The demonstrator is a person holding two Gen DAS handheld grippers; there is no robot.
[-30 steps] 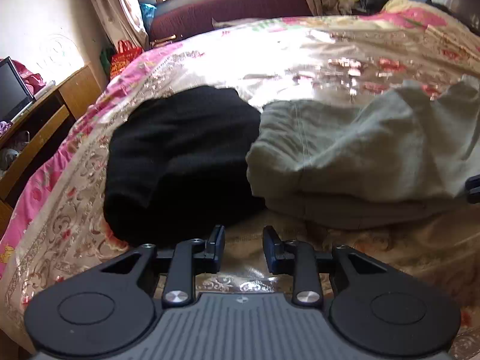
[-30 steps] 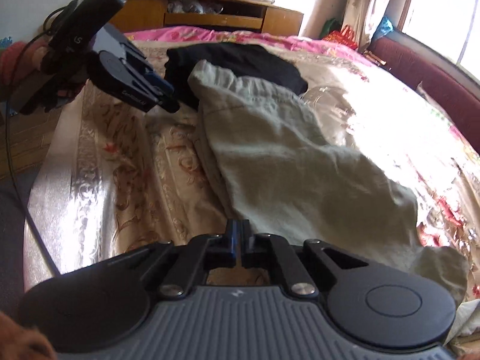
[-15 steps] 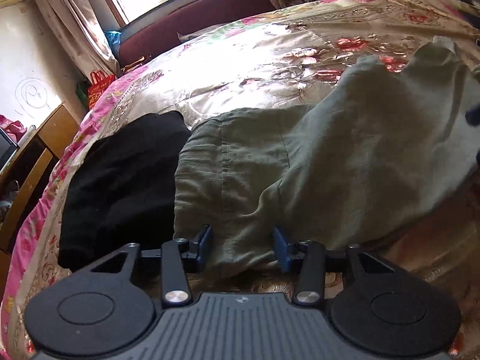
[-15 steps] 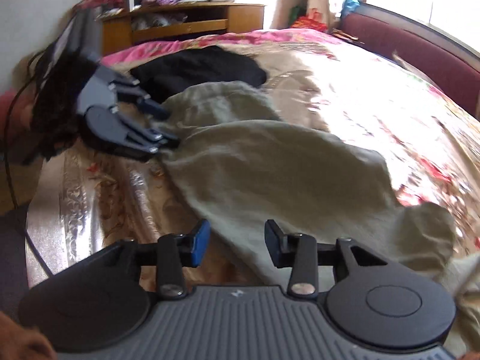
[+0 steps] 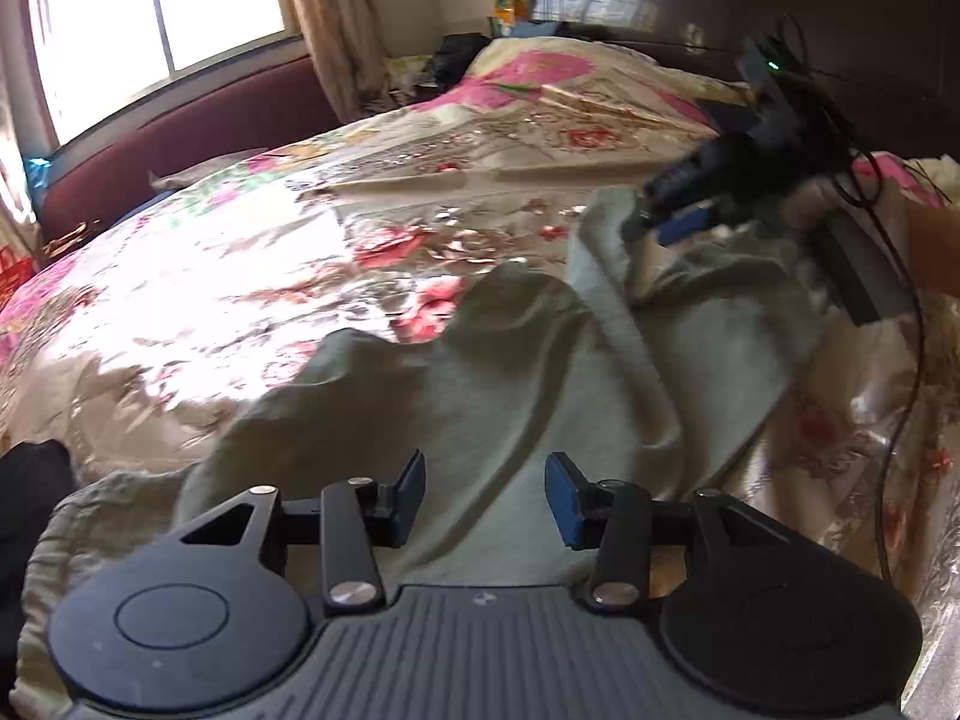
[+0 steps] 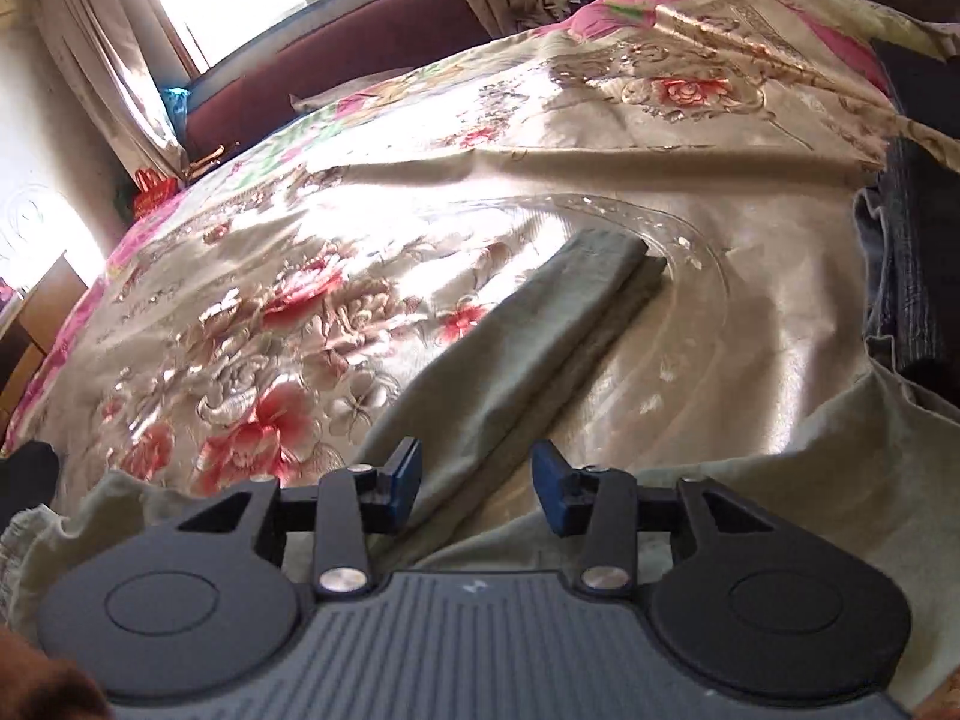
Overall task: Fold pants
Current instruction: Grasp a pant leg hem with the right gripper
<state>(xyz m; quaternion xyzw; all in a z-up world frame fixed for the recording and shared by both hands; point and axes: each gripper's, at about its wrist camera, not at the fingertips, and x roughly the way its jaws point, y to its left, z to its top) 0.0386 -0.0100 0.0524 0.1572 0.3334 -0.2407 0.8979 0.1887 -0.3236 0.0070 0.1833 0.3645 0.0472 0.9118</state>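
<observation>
Grey-green pants (image 5: 480,420) lie crumpled on the floral bedspread (image 5: 270,252). My left gripper (image 5: 485,501) is open, low over the pants' near part, with cloth between and under its fingers. My right gripper (image 5: 672,222) shows blurred at the right of the left wrist view, over a bunched part of the pants. In the right wrist view the right gripper (image 6: 477,489) is open over the pants; one pant leg (image 6: 540,312) stretches away flat across the bed.
Black clothing (image 5: 30,504) lies at the left edge by the pants. Dark folded clothes (image 6: 912,276) sit at the right. A maroon padded bench (image 6: 336,66) runs under the window behind the bed. A cable (image 5: 900,372) hangs from the right gripper.
Both grippers have swung round toward the window and bed head. The left gripper has opened wider over the pants. The right gripper, shut a second ago, stays open and has moved onto the cloth.
</observation>
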